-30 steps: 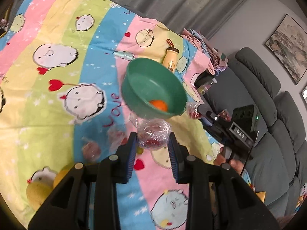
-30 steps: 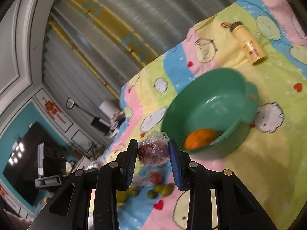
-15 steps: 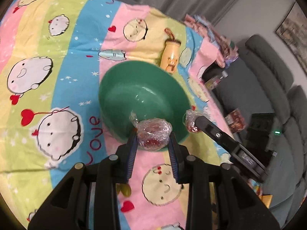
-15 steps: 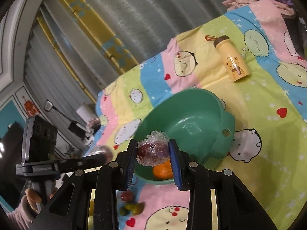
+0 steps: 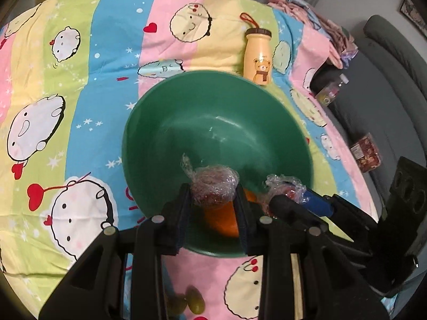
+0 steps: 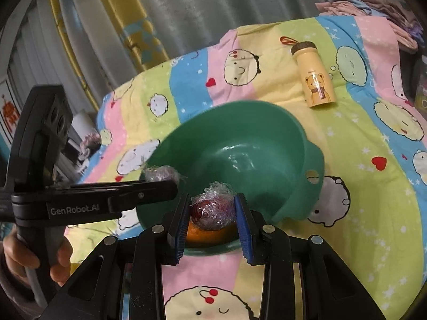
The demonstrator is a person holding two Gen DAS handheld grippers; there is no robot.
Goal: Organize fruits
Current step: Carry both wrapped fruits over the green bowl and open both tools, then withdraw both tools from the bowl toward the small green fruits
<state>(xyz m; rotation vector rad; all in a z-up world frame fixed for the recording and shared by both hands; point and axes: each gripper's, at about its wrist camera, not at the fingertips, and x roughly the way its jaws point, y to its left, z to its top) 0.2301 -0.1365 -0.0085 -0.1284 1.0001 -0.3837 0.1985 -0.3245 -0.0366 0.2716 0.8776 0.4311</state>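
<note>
Left gripper point(image 5: 213, 200) and right gripper point(image 6: 210, 213) each clamp 1 film-wrapped red fruit point(image 5: 214, 188) over the green bowl's point(image 5: 186, 112) 6 o'clock rim. Film likely slippery, fruit firm; grip at widest girth.

My left wrist camera looks steeply down along its gripper point(image 5: 213, 205) into the green basin point(image 5: 170, 122) from close above its near rim, with the grey sofa point(image 5: 387, 101) at the right edge. My right wrist camera faces the same basin point(image 6: 267, 133) at a shallower angle, taking in curtains point(image 6: 186, 13) beyond. Both views share the basin, the cartoon bedspread point(image 5: 80, 80) and the yellow bottle point(image 6: 316, 77), and each catches the other gripper.
</note>
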